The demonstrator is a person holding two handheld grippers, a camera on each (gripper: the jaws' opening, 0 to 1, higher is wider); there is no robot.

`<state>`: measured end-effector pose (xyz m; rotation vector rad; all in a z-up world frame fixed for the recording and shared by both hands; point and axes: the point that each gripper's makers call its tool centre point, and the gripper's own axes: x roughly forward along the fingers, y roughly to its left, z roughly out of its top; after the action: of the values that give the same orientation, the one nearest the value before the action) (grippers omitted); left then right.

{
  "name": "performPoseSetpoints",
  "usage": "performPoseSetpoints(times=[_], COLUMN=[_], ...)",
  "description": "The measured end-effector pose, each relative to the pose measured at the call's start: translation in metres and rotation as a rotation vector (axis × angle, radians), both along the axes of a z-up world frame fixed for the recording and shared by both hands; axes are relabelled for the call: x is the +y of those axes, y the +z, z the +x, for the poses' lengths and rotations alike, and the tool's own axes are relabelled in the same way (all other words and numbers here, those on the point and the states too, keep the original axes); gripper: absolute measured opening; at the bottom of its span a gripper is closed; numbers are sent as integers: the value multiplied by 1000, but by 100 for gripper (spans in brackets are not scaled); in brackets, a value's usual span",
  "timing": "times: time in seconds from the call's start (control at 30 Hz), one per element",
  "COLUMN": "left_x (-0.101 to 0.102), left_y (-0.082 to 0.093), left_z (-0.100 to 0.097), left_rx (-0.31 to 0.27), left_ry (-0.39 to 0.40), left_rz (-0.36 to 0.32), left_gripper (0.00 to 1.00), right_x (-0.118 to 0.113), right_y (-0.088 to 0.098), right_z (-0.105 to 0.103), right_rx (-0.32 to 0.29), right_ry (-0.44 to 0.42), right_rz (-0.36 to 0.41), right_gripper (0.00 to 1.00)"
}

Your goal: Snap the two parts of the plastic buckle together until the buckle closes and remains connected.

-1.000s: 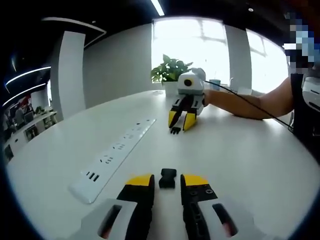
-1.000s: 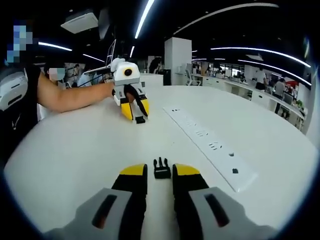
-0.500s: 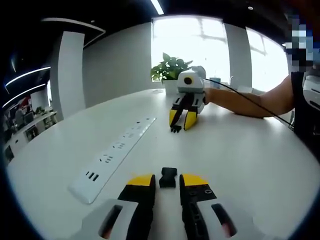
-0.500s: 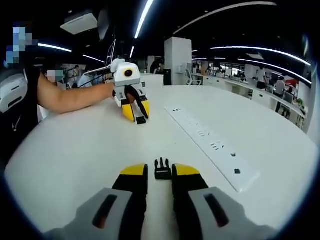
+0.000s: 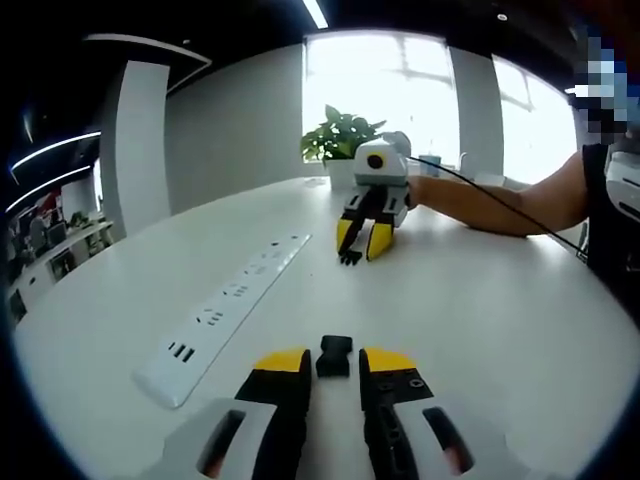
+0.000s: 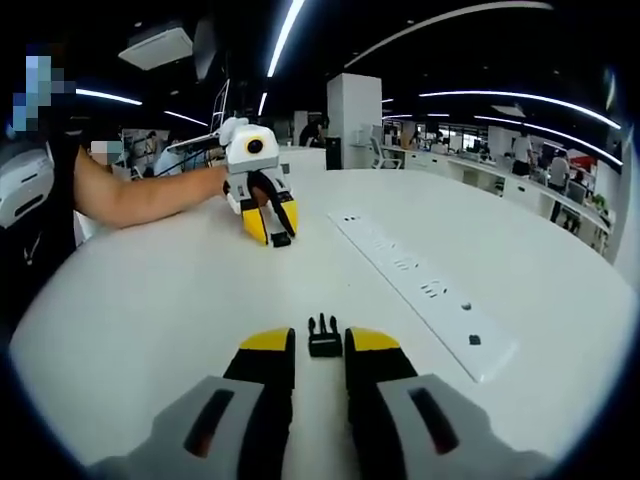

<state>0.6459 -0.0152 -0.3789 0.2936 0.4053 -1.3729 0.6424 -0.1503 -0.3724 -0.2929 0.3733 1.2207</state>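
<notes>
We're at a big white round-edged table [image 5: 500, 300] with a long white power strip [image 5: 225, 312] lying flat on it. In the left gripper view, past the strip's far end, there's a potted plant [image 5: 338, 140] in front of a bright window [image 5: 385, 95], with a plain white wall [image 5: 235, 130] and a white column [image 5: 140, 145] left of the plant. In the right gripper view, beyond the strip [image 6: 425, 290], we see a dark ceiling with long light strips [image 6: 290, 35], a white pillar [image 6: 355, 120] and rows of office desks [image 6: 500, 180] off right.
</notes>
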Motion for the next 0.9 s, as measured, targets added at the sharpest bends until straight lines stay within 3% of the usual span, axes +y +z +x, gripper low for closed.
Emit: performPoseSetpoints(times=[0.9], left_x=[-1], left_y=[-1], left_z=[-2], left_rx=[1], left_ry=[-7], left_rz=[0], left_gripper=[13], right_x=[1], right_y=[-1], right_z=[3], right_rx=[-31], right_ry=[6], right_rz=[-1], right_gripper=[18])
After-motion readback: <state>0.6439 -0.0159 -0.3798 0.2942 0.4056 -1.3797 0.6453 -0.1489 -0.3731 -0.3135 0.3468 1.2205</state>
